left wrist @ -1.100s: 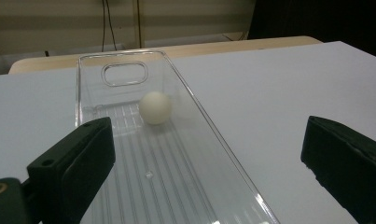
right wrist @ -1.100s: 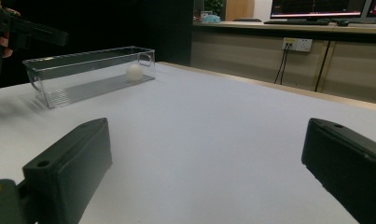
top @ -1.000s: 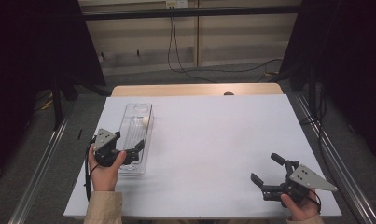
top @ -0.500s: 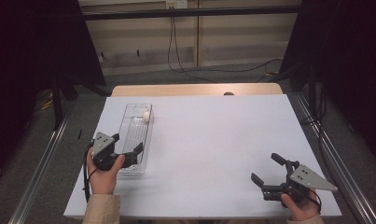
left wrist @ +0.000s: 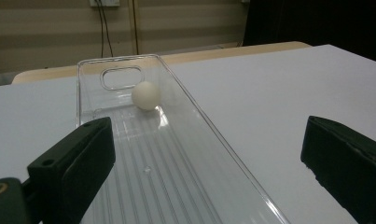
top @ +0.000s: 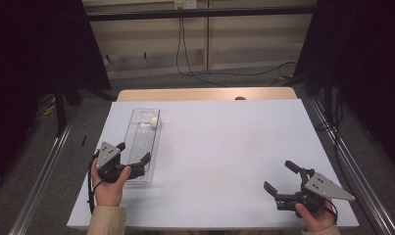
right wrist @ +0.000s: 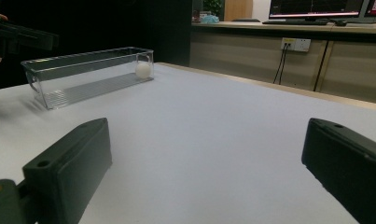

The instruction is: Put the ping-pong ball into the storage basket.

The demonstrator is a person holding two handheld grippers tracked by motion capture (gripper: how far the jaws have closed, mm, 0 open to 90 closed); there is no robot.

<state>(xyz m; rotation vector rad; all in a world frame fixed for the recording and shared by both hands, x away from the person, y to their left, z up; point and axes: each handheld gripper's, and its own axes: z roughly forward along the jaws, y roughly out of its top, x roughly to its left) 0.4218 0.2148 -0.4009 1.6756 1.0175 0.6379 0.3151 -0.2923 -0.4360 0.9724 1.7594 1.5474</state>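
Note:
A clear plastic bin (top: 136, 128) lies lengthwise on the left of the white table (top: 224, 147). A small white ball (top: 154, 122) rests at its far end. My left gripper (top: 133, 152) is open, with its jaws spread over the bin's near end. In the left gripper view the ball (left wrist: 146, 95) lies ahead on the ribbed floor, near the far wall (left wrist: 97, 65) with its handle cut-out. My right gripper (top: 278, 176) stands open at the front right with nothing between its jaws. The right gripper view has the bin (right wrist: 83, 74) and ball (right wrist: 142, 70) far off to the left.
A wooden tabletop (top: 205, 94) adjoins the far edge of the white table. Metal rails (top: 43, 171) run along the floor on both sides. A black cable (top: 200, 73) hangs down the back wall and trails across the floor.
My left gripper has drawn back a little toward the bin's near end. The right gripper has not moved.

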